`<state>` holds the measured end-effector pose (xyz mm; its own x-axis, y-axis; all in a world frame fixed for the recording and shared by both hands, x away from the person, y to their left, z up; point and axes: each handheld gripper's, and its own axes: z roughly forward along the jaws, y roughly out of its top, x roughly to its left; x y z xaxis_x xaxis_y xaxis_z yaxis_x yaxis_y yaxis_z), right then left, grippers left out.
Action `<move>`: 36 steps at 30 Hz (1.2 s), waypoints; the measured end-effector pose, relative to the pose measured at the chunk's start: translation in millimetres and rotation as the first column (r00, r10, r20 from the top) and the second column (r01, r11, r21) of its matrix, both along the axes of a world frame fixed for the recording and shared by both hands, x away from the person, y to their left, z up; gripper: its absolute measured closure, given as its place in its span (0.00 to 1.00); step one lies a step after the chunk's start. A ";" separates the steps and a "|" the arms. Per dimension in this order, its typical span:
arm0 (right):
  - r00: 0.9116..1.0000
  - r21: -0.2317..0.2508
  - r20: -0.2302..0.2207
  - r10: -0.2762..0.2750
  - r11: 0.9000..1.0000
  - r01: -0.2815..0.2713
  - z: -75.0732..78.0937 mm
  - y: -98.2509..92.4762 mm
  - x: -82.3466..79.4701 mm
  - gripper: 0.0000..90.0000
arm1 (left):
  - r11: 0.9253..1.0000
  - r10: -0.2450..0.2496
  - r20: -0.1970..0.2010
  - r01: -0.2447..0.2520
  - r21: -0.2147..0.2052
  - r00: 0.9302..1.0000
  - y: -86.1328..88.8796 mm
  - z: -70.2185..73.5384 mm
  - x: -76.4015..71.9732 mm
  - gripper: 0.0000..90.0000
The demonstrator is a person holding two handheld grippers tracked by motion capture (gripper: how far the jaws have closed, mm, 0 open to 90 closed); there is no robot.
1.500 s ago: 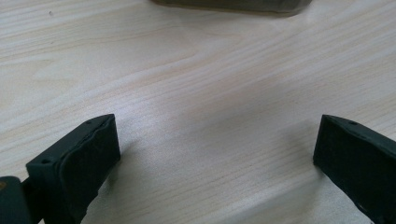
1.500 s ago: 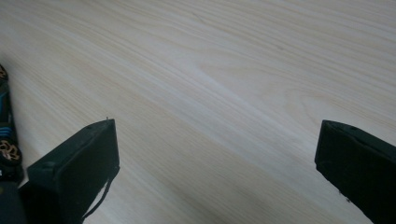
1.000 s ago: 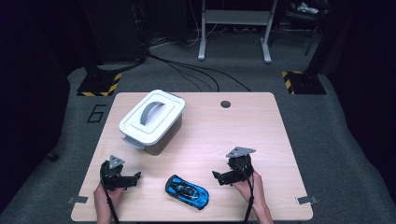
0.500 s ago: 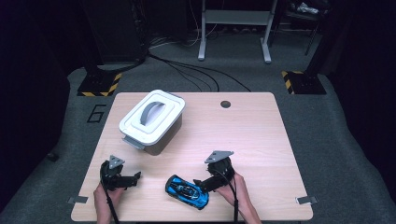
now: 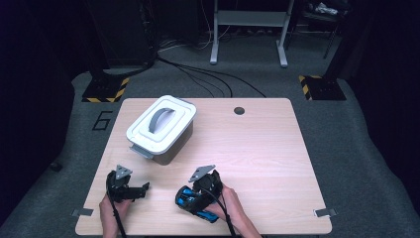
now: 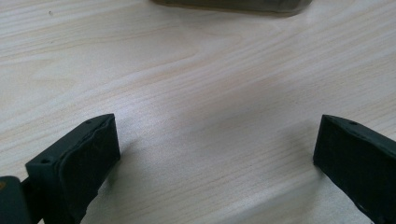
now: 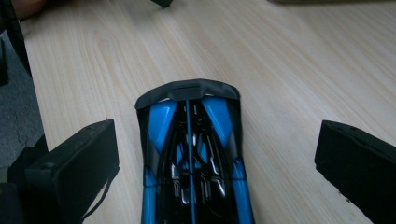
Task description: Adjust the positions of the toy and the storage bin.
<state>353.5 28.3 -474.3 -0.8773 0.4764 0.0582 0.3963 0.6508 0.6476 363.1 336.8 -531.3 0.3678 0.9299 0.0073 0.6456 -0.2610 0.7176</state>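
Right tool (image 7: 217, 172) straddles the blue car (image 7: 191, 154) at the frame's lower middle on the desk (image 5: 257, 144), jaws wide and not yet closed; gripping and lifting remain. Left tool (image 6: 212, 158) gapes empty.

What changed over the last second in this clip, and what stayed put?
The right gripper moved from the table's right side leftward to the blue toy car; its jaws now stand open on either side of the car, not yet closed. The left gripper, open over bare wood, the car and the white lidded box stayed in place.
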 end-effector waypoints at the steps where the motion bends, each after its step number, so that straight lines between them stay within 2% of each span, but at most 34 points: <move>1: 1.000 -0.009 0.000 0.008 1.000 -0.008 -0.6 4.3 -0.7 0.00 | 1.000 0.000 0.000 0.000 0.000 1.000 0.0 0.0 0.0 0.01; 7: 0.998 -0.065 -0.006 0.056 0.996 -0.056 -7.5 23.8 -1.5 0.00 | 1.000 0.000 0.000 0.000 0.000 1.000 0.1 0.0 0.1 0.01; 14: 0.997 -0.119 -0.021 0.075 0.990 -0.077 -14.0 40.9 2.3 0.01 | 1.000 0.000 0.000 0.000 0.000 1.000 0.1 0.0 0.1 0.01; 17: 0.996 -0.138 -0.021 0.090 0.986 -0.092 -16.0 45.6 4.3 0.08 | 1.000 0.008 0.004 -0.008 -0.008 1.000 -0.5 -0.4 0.2 0.01; 19: 0.996 -0.148 -0.023 0.080 0.985 -0.083 -17.1 47.8 4.2 0.14 | 1.000 0.008 0.004 -0.008 -0.010 1.000 -0.5 -0.5 0.3 0.01; 24: 0.998 -0.181 -0.004 0.067 0.981 -0.067 -19.7 49.7 4.4 0.23 | 1.000 0.002 0.000 -0.002 -0.002 1.000 0.1 -0.1 0.2 0.01; 36: 0.999 -0.175 -0.010 0.049 0.983 -0.050 -19.8 47.8 3.9 0.27 | 1.000 0.012 0.006 -0.011 -0.014 1.000 -0.8 -0.7 0.3 0.01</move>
<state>357.4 76.1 -494.1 -0.9000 0.4355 -0.0171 0.3641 0.7728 0.5199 363.4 335.9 -532.0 0.3570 0.9341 -0.0030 0.6441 -0.2438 0.7251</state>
